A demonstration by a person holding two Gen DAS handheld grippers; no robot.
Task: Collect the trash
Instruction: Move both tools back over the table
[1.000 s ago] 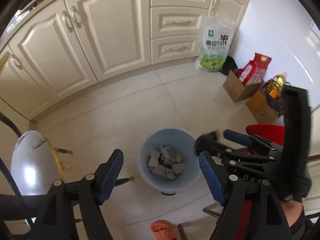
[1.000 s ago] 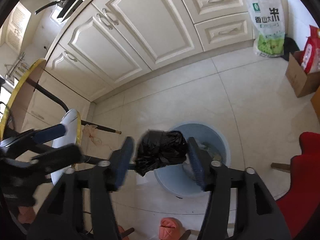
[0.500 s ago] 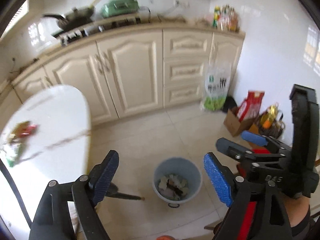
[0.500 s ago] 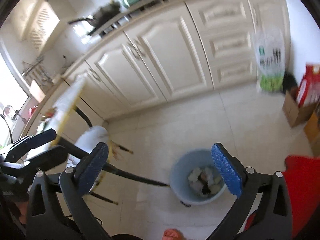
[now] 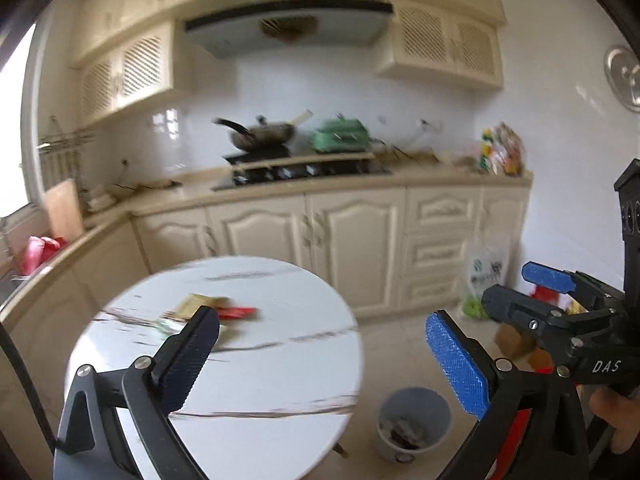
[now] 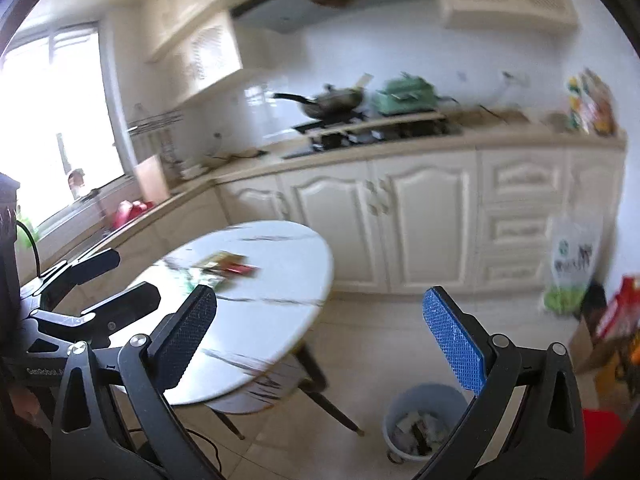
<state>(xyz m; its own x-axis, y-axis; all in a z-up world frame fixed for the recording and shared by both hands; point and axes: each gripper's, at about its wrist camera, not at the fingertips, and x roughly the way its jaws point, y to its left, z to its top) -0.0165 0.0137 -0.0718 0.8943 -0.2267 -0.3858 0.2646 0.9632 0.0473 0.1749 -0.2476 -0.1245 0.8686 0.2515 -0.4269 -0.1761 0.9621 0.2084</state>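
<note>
Several wrappers (image 5: 208, 308) lie blurred on the round white marble table (image 5: 260, 360); the right wrist view shows the wrappers (image 6: 224, 266) on the table (image 6: 272, 300) too. My left gripper (image 5: 322, 316) hangs above the table's near edge, its jaws opening with nothing between them. My right gripper (image 6: 319, 291) is open and empty, beside the table and high over the floor. The pale blue trash bin (image 5: 390, 454) stands on the floor below right, scraps and something dark inside. In the right wrist view, the bin (image 6: 394, 446) sits under my right finger.
Cream cabinets (image 6: 420, 220) and a counter with a stove run along the back. A rice bag (image 6: 572, 268), cardboard boxes (image 6: 600, 344) and a red stool (image 6: 600, 436) crowd the right wall. Dark table legs (image 6: 332, 404) splay toward the bin.
Both grippers rose from just over the bin and tilted up toward the table and counter. The black bag left the right jaws. Both jaws spread wider.
</note>
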